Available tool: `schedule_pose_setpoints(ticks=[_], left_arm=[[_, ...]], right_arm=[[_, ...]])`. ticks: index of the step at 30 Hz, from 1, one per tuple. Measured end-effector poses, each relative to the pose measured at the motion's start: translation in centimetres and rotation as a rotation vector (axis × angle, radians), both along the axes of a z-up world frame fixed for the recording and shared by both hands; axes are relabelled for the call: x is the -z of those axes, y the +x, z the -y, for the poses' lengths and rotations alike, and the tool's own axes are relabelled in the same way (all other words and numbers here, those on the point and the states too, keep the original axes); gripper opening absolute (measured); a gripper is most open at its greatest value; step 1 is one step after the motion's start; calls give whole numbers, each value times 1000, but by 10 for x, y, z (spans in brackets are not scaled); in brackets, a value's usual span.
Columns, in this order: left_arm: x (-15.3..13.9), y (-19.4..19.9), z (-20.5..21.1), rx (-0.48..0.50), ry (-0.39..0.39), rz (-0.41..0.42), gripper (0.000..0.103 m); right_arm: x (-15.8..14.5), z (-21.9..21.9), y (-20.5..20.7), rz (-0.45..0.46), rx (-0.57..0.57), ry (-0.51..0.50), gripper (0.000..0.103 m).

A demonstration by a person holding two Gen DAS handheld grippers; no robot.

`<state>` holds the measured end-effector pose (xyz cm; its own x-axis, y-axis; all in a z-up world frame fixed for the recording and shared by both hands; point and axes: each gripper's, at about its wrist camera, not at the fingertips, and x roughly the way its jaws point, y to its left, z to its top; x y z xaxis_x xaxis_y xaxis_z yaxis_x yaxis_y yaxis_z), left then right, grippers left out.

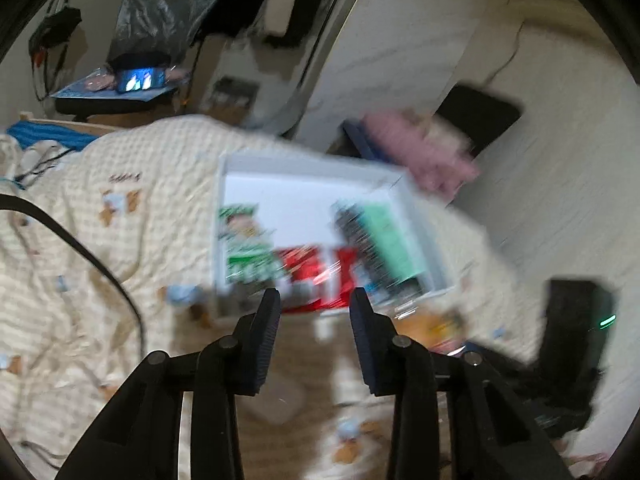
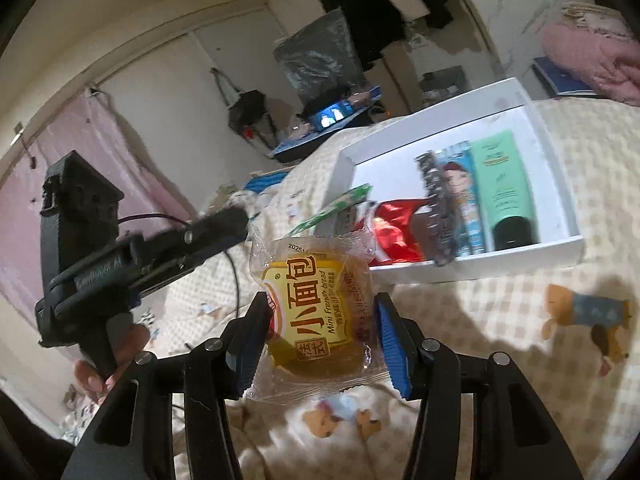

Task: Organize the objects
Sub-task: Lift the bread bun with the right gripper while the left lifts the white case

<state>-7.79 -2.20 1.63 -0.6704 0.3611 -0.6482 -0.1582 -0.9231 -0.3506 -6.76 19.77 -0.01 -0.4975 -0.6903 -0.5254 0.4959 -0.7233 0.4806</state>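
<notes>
Right wrist view: the right gripper (image 2: 320, 334) pinches a clear-wrapped mini bread packet (image 2: 318, 316) at lower centre, upright, long axis running up the frame, tilted slightly left, below the white box (image 2: 460, 268). Left gripper (image 1: 314, 308): jaws apart, holding nothing.

The right gripper (image 2: 320, 332) pinches a clear-wrapped yellow mini bread packet (image 2: 316, 316) between its blue-padded fingers (image 2: 390, 344), held above a cream checked bedspread (image 2: 500, 320). Beyond lies a shallow white box (image 2: 480, 268) holding a green tube (image 2: 502, 188), a red foil packet (image 2: 396, 228) and a black comb (image 2: 436, 208). At left, a hand (image 2: 108, 356) grips the other black gripper (image 2: 120, 256).
</notes>
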Motion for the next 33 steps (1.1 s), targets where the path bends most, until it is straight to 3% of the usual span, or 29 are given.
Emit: schedule_pose_setpoints(ticks=[5, 7, 9, 13, 17, 23, 29, 33], left_arm=[[49, -25, -7, 23, -48, 264, 45], [69, -31, -24, 76, -125, 345, 49], [86, -34, -42, 72, -245, 385, 54], [105, -37, -57, 81, -329, 415, 59], [108, -32, -68, 91, -414, 401, 59], [96, -26, -65, 102, -411, 393, 57], [51, -7, -54, 149, -309, 294, 57], [9, 12, -44, 175, -206, 133, 57]], right_arm=[[-4, -13, -6, -2, 20, -21, 54], [-6, -15, -6, -5, 23, -18, 54], [-7, -18, -7, -4, 26, -26, 54], [-7, -19, -3, -8, 30, -27, 54], [-9, -18, -3, -13, 25, -26, 54], [-9, -18, -2, -16, 25, -26, 54], [-19, -23, 1, -38, 32, -41, 54], [-33, -27, 6, -76, 39, -52, 54]])
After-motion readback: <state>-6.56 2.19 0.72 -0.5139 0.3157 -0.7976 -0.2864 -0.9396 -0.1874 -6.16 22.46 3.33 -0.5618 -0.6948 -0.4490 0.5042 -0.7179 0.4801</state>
